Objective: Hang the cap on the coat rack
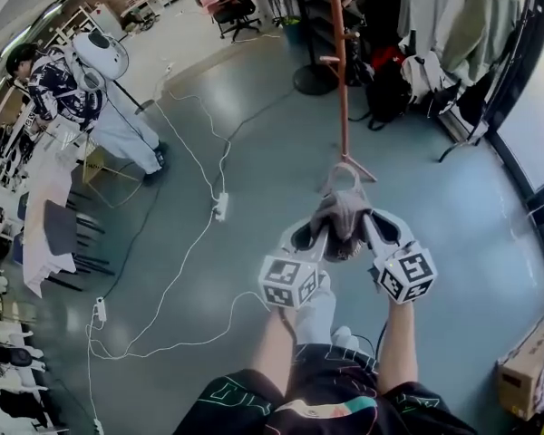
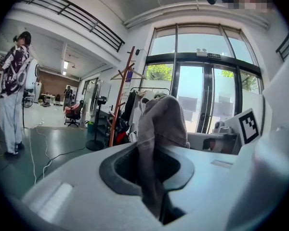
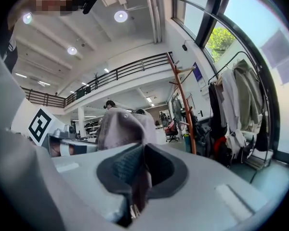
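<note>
The grey-blue floor (image 1: 254, 152) fills the head view, with a white cable (image 1: 186, 143) snaking over it towards its left edge. Along the floor's far right edge, by the glass doors, a clothes rail (image 1: 435, 62) carries coats and jackets. The coat rack (image 1: 342, 62), a slim reddish-brown pole with short pegs, stands upright on splayed feet near the middle of the floor. In the left gripper view it rises left of centre (image 2: 120, 95), and in the right gripper view right of centre (image 3: 185, 109).

A person in a patterned top (image 1: 72, 89) stands near the floor's left edge. A cardboard box (image 1: 526, 370) sits in the floor's near right corner.

The left gripper (image 1: 310, 236) and right gripper (image 1: 376, 229) are held side by side, roughly level, above the wearer's legs. Each is clamped on one side of the grey cap (image 1: 340, 214). In the left gripper's own view (image 2: 151, 174) the fabric (image 2: 164, 121) is pinched between nearly closed jaws. The right gripper (image 3: 139, 177) nips the cloth (image 3: 123, 126) the same way. The cap hangs in the air between them, on the near side of the rack's feet and apart from the rack.
</note>
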Motion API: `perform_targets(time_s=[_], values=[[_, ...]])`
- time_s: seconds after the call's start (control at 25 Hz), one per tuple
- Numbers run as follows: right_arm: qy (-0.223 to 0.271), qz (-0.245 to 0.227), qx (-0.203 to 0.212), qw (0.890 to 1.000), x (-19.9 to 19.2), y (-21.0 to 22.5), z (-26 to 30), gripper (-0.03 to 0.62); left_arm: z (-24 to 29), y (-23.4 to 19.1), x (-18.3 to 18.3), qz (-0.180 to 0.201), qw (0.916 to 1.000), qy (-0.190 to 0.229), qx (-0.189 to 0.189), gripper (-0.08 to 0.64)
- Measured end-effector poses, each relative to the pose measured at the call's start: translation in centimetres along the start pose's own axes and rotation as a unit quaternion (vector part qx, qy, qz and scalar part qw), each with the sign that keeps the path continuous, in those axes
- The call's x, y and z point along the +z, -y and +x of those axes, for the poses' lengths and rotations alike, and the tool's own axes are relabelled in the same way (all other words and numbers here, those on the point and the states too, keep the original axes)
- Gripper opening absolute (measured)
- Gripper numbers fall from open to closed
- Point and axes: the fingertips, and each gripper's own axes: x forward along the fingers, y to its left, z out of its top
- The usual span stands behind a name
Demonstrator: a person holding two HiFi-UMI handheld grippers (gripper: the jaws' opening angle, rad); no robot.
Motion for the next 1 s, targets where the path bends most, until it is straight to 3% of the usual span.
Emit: perform_targets(time_s=[0.64, 1.0], values=[[-0.052, 0.030, -0.034, 0.998, 0.0, 6.0, 13.4, 0.028, 10.6, -10.7, 1.2, -0.032, 0.9988, -0.032, -0.017, 0.057], [-0.049, 0.000, -0.052, 0.997, 3.0, 7.7, 17.5, 0.028, 14.2, -13.9, 4.3, -0.033, 0.9987, -0.010, -0.037, 0.058]])
